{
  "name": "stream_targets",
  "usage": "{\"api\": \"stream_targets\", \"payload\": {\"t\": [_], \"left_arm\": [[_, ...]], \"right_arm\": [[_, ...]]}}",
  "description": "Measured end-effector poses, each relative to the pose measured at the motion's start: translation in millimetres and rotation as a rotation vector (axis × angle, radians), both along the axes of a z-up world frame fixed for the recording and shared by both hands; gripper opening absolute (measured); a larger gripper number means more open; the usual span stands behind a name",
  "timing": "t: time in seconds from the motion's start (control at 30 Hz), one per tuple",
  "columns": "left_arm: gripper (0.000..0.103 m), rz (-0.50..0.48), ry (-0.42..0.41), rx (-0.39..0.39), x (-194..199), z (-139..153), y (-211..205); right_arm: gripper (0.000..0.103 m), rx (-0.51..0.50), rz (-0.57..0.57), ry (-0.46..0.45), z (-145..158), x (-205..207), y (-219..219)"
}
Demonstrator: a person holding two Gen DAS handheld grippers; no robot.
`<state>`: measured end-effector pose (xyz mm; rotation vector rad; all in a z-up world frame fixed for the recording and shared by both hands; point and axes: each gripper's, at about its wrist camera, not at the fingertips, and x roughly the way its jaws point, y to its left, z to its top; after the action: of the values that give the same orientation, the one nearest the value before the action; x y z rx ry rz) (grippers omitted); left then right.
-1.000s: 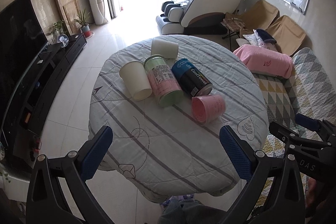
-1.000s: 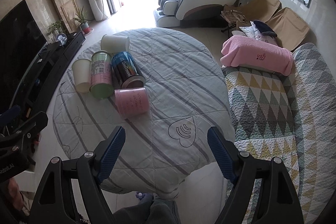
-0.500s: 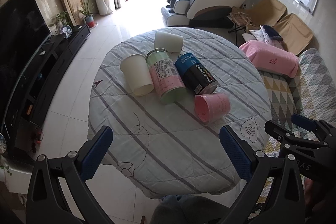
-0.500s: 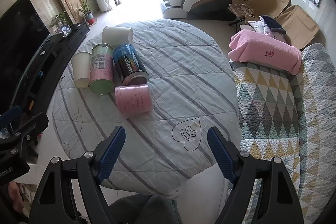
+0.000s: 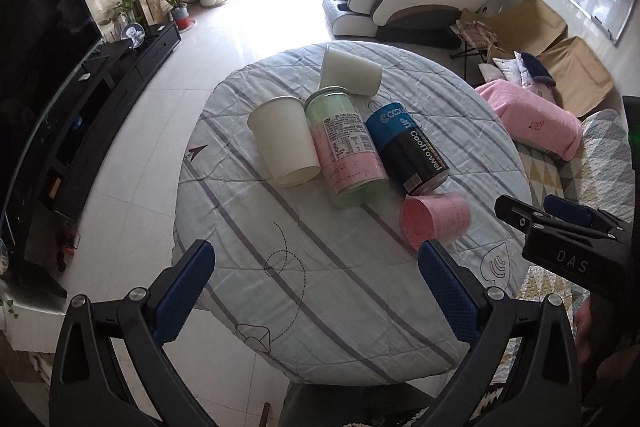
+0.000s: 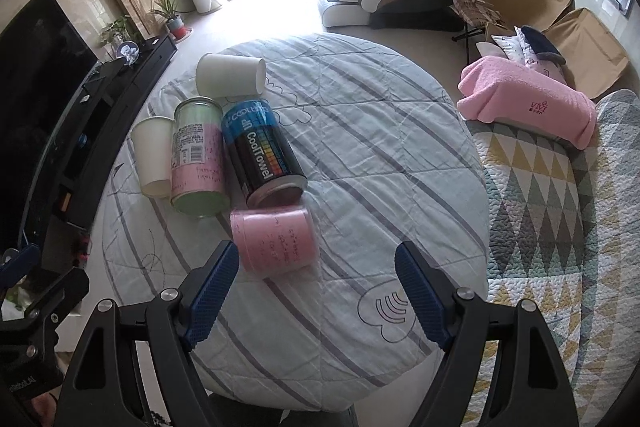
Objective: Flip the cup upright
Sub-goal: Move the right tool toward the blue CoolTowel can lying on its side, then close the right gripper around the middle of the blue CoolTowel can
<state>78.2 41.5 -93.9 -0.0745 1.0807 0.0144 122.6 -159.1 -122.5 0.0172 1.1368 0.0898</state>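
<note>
A pink cup lies on its side on the round cloth-covered table; it also shows in the left wrist view. A white paper cup lies on its side at the left, and another white cup lies on its side at the far edge. My right gripper is open and empty, just short of the pink cup. My left gripper is open and empty over the table's near edge, with the pink cup by its right finger.
A green-and-pink can and a blue-and-black CoolTowel can lie on their sides between the cups. A sofa with a quilt and pink towel stands right of the table. A TV stand runs along the left.
Both grippers have moved forward toward the table, so the cups and cans look closer. The right gripper has closed in on the pink cup. Nothing on the table has moved.
</note>
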Motion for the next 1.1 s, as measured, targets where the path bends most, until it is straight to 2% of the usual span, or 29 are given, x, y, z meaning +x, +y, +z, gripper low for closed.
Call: {"api": "stream_targets", "payload": {"t": [0.27, 0.53, 0.73, 0.87, 0.9, 0.93, 1.03, 1.1], "left_arm": [[0.103, -0.009, 0.031, -0.047, 53.1, -3.1, 33.0], [0.103, -0.009, 0.090, -0.063, 91.3, -20.5, 56.4], [0.103, 0.008, 0.131, -0.060, 100.5, -35.2, 70.2], [0.103, 0.028, 0.153, -0.059, 100.3, -41.4, 78.6], [0.103, 0.033, 0.154, -0.059, 100.0, -41.5, 80.7], [0.103, 0.039, 0.153, -0.058, 99.4, -41.1, 82.5], [0.103, 0.056, 0.145, -0.057, 96.5, -38.7, 87.1], [0.103, 0.064, 0.145, -0.060, 95.9, -37.6, 88.8]], "right_arm": [[0.082, -0.015, 0.015, 0.044, -16.5, 57.4, 34.0], [0.082, -0.062, 0.076, 0.130, -52.4, 102.0, 67.5], [0.082, -0.104, 0.093, 0.243, -90.1, 125.4, 77.6], [0.082, -0.025, 0.081, 0.346, -112.0, 140.9, 75.1], [0.078, -0.004, 0.066, 0.361, -115.0, 143.2, 73.6], [0.070, 0.012, 0.063, 0.355, -115.2, 144.3, 72.8], [0.070, -0.027, 0.073, 0.337, -107.7, 144.1, 76.6], [0.070, -0.008, 0.063, 0.330, -99.9, 142.9, 75.5]]}}
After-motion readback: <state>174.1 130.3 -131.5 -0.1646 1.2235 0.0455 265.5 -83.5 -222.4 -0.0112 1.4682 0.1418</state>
